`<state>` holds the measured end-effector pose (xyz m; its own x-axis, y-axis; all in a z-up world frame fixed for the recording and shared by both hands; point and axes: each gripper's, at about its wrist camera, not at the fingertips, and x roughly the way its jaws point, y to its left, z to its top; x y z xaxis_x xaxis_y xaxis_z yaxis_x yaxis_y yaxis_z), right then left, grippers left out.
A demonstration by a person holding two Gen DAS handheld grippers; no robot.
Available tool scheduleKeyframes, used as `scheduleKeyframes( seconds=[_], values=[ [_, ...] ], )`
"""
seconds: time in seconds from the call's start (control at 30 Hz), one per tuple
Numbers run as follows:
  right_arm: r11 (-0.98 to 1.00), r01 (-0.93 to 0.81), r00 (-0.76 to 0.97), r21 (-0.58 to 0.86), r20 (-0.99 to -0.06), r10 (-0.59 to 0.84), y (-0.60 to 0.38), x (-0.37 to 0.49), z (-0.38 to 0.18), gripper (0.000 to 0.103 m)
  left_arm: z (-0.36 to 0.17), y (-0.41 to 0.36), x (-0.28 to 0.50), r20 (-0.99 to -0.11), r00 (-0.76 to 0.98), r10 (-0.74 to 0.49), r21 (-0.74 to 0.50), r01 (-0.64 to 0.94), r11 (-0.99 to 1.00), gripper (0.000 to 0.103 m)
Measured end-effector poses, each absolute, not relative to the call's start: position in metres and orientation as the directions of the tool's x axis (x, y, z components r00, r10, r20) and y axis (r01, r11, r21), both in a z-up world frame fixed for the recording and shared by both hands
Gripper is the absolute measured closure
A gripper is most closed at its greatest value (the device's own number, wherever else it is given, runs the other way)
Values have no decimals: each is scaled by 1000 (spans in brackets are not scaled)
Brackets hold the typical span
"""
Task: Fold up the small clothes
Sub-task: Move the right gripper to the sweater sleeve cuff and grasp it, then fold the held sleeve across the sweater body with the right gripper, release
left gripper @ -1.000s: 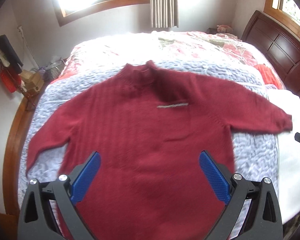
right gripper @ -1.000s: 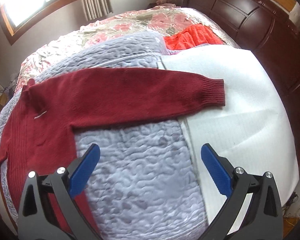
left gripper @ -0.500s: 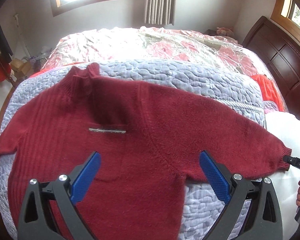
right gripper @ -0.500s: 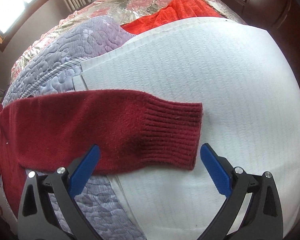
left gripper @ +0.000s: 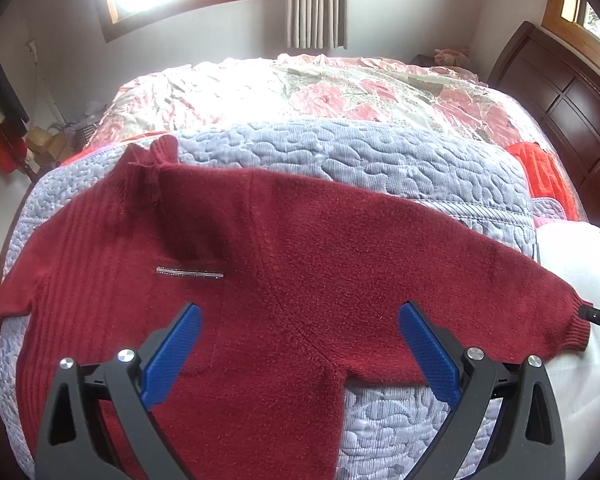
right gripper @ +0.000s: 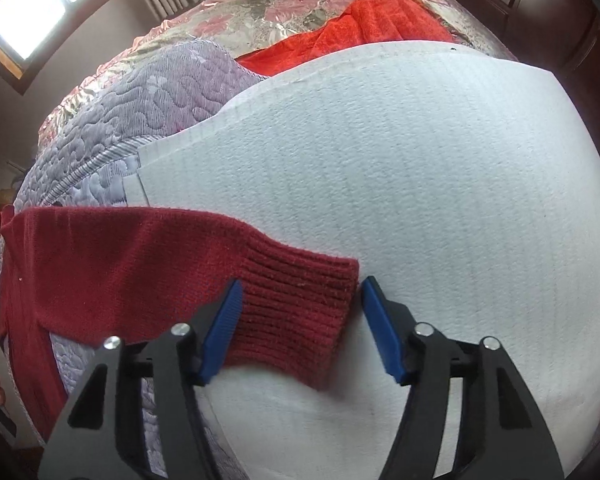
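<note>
Sweater (left gripper: 300,280) lies flat across the quilt (left gripper: 360,156) — right gripper (right gripper: 300,316) straddles its ribbed cuff (right gripper: 300,300), jaws half-spread, not pinching; left gripper (left gripper: 300,352) hovers wide apart above the chest.

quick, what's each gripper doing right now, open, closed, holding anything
Left gripper: open, holding nothing, above the red sweater.
Right gripper: open, fingers either side of the sleeve cuff, not clamped on it.
</note>
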<state>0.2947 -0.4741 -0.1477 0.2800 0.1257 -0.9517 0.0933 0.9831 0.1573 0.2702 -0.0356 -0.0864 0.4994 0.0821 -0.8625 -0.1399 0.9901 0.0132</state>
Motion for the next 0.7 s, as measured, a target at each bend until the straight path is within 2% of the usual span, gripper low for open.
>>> scheduleKeyframes(
  seconds=[0.03, 0.07, 0.1, 0.17, 0.37, 0.7],
  values=[
    [985, 89, 277, 145, -954, 116, -474, 295, -148, 60, -87, -34, 270, -862, 499, 87, 16, -143, 990, 4],
    [988, 85, 276, 129, -956, 102, -474, 296, -147, 74, -87, -33, 270, -864, 496, 92, 21, -147, 989, 4],
    [986, 77, 267, 146, -956, 121, -475, 296, -148, 92, -88, -31, 269, -865, 493, 95, 23, -150, 988, 4],
    [976, 88, 269, 201, -948, 171, -480, 293, -147, 93, -89, -26, 268, -868, 486, 98, 23, -156, 987, 4],
    [976, 4, 349, 219, -915, 204, -448, 280, -109, 94, -88, 4, 257, -864, 486, 131, 51, -174, 983, 4],
    [929, -286, 348, 237, -877, 331, -285, 284, -62, 95, -88, 100, 235, -866, 462, 191, 63, -278, 959, 4]
  ],
)
